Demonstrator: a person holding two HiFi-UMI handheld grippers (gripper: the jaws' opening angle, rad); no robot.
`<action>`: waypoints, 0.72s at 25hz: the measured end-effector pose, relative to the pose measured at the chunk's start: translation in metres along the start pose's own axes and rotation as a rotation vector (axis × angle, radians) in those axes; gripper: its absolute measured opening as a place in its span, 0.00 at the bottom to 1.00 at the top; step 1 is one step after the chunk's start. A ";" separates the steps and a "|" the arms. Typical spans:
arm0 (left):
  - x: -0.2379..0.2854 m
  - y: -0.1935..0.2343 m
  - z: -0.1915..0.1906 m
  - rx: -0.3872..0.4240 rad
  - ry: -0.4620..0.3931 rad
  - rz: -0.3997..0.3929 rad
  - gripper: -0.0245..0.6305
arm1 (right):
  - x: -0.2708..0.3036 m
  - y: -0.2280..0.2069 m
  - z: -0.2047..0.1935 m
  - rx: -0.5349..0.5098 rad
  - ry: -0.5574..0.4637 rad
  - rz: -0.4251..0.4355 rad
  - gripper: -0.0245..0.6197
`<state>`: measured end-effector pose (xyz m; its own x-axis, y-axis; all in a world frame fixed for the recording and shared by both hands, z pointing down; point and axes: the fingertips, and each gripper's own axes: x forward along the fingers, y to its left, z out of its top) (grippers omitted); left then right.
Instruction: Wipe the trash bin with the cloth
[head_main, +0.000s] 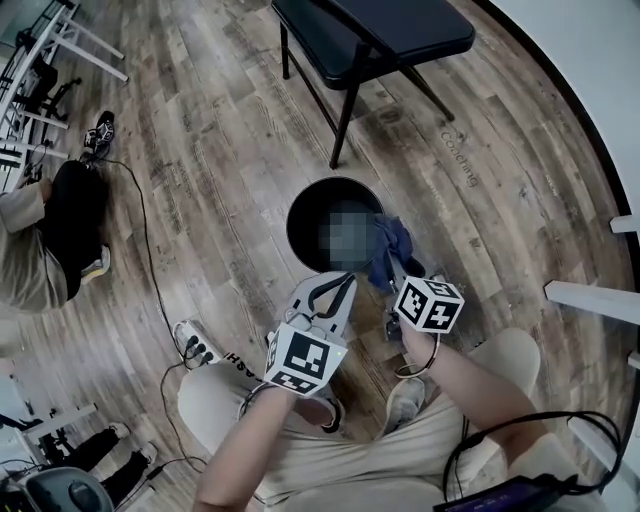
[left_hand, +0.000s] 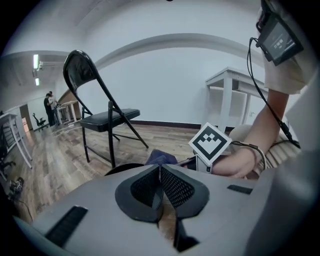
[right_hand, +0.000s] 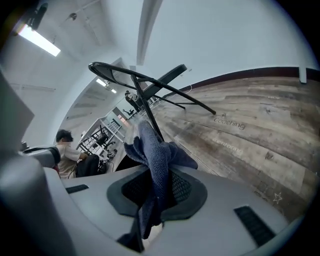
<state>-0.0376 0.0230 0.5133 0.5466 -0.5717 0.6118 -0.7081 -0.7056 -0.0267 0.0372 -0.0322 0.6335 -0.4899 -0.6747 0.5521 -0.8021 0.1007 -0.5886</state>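
Note:
A round black trash bin (head_main: 310, 205) stands on the wood floor just ahead of my knees. A dark blue cloth (head_main: 391, 248) hangs against the right side of its rim. My right gripper (head_main: 393, 274) is shut on that cloth. In the right gripper view the cloth (right_hand: 156, 150) bunches up out of the closed jaws. My left gripper (head_main: 338, 288) points at the bin's near rim with its jaws shut and nothing between them. In the left gripper view the left gripper (left_hand: 161, 172) shows its pads together, with the bin rim (left_hand: 119, 169) and the cloth (left_hand: 160, 157) just beyond.
A black folding chair (head_main: 372, 40) stands behind the bin. A power strip (head_main: 196, 344) and cables lie on the floor at the left. A person (head_main: 42, 240) sits at the far left. White table legs (head_main: 590, 296) are at the right.

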 end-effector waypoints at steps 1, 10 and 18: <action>0.009 -0.001 -0.005 -0.014 0.015 -0.009 0.05 | 0.000 -0.004 -0.004 -0.003 0.011 -0.013 0.13; 0.079 0.004 -0.052 -0.040 0.158 -0.031 0.15 | 0.010 -0.016 -0.016 -0.004 0.049 -0.060 0.13; 0.096 -0.001 -0.097 -0.120 0.243 -0.114 0.15 | 0.011 -0.038 -0.033 0.020 0.107 -0.142 0.13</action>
<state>-0.0279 0.0096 0.6484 0.5128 -0.3646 0.7772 -0.7042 -0.6965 0.1378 0.0506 -0.0195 0.6812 -0.4068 -0.5995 0.6893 -0.8591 -0.0055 -0.5118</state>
